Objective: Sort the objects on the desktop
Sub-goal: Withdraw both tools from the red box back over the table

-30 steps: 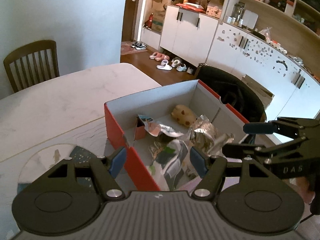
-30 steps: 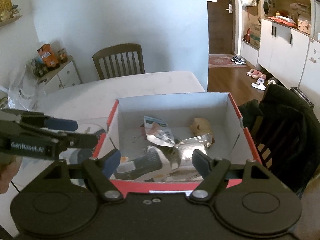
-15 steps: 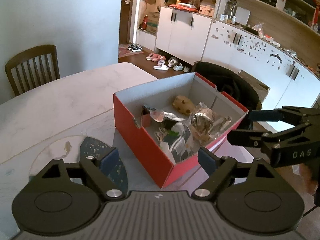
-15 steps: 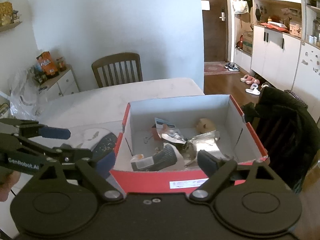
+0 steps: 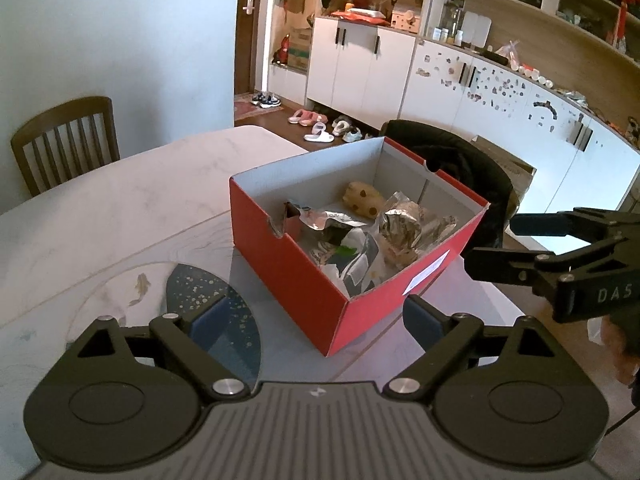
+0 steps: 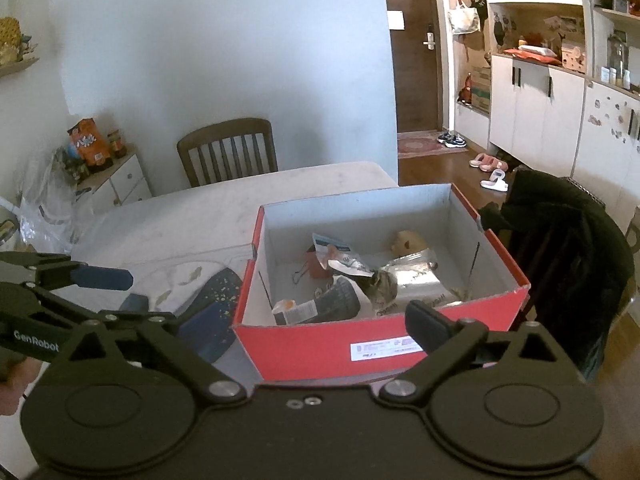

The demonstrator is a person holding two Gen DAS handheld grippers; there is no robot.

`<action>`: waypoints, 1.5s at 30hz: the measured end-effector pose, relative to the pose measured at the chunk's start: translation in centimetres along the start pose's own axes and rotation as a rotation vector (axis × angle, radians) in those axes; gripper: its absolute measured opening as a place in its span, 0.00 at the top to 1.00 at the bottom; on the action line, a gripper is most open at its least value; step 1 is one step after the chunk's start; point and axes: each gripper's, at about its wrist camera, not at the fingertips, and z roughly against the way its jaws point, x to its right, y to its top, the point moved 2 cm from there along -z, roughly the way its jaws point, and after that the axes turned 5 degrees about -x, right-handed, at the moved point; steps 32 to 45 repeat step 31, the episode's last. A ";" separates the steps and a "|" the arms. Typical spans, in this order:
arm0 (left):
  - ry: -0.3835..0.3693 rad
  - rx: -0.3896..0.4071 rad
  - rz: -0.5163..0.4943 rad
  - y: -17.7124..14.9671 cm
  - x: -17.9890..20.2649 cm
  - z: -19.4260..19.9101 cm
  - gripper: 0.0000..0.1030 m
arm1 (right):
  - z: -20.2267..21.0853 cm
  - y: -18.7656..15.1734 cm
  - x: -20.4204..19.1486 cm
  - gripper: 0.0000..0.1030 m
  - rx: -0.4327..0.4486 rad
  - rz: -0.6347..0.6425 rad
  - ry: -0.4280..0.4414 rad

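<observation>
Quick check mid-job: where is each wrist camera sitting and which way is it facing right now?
Left wrist: on the left gripper, facing down-forward at a corner of the red box; right gripper enters at right.
Right wrist: on the right gripper, facing the box's labelled side; left gripper enters at left.
Shared: box, wrappers, table, wooden chair.

Soft, dim daylight; bluish cast, heavy fisheye bending, slightly soft edges.

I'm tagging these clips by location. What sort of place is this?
Most likely a home dining area by the entrance: a marble-look dining table with a wooden chair, slippers near the front door, and white cabinets.
</observation>
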 end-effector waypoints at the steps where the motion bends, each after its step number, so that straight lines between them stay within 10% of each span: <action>1: -0.003 0.001 -0.002 -0.1 0.1 0.0 0.09 | 0.0 -0.1 0.0 0.03 0.001 -0.003 -0.002; 45: 0.016 -0.030 -0.023 -1.6 0.5 -0.7 0.09 | -0.2 -1.1 -0.1 0.03 -0.034 -0.018 -0.002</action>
